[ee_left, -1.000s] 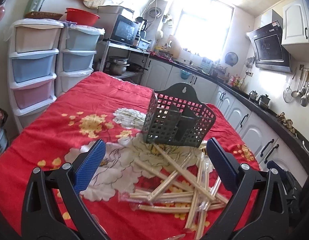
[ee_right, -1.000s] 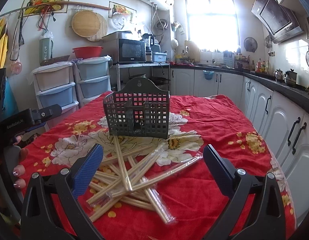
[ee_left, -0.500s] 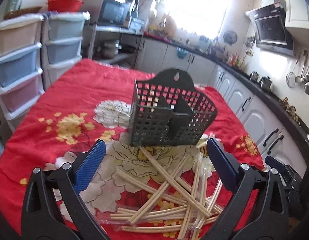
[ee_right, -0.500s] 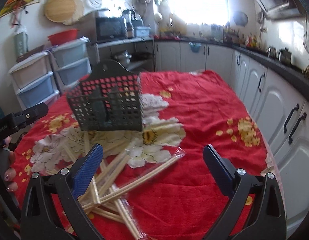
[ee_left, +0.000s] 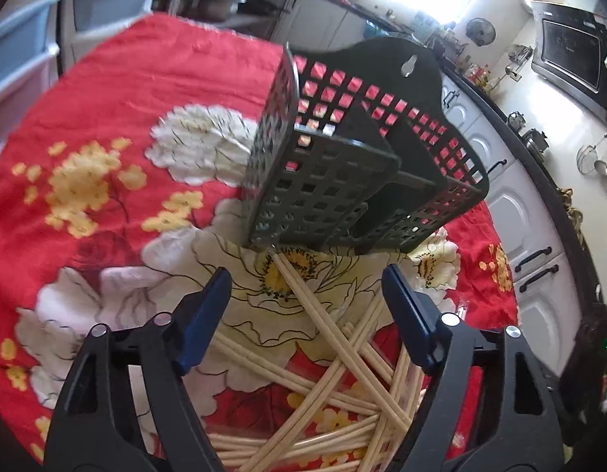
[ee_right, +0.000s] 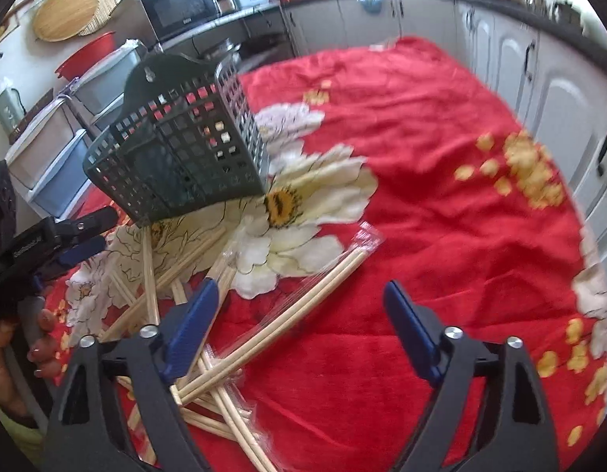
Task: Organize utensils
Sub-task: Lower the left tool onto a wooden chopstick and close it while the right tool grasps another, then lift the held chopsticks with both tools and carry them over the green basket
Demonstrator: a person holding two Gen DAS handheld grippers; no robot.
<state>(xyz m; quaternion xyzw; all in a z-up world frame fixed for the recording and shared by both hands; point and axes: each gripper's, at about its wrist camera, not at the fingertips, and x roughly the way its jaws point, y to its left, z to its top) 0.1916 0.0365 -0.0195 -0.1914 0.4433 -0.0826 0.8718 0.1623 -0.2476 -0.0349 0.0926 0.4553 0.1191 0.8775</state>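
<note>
A dark green lattice utensil basket (ee_left: 343,165) (ee_right: 185,149) stands on the red flowered tablecloth (ee_left: 154,78) (ee_right: 441,181). Just in front of it lies a heap of crossed wooden chopsticks (ee_left: 327,358) (ee_right: 154,259), some in clear plastic sleeves (ee_right: 303,299). My left gripper (ee_left: 307,299) hovers over the heap, its jaws closing, a chopstick pair running between them with no pad touching it. My right gripper (ee_right: 299,306) hangs above a wrapped chopstick pair, jaws closing, pads clear of it. The left gripper (ee_right: 63,247) also shows at the left edge of the right wrist view.
White kitchen cabinets (ee_left: 523,212) (ee_right: 559,90) line the far side and right. Stacked plastic drawers (ee_right: 52,149) (ee_left: 24,47) stand left of the table, with a microwave (ee_right: 177,4) behind. A person's hand (ee_right: 32,354) holds the left tool.
Both grippers have come closer to the table and tilted downward toward the chopstick heap, so the basket looms larger. The jaws of both have narrowed from their widest stance.
</note>
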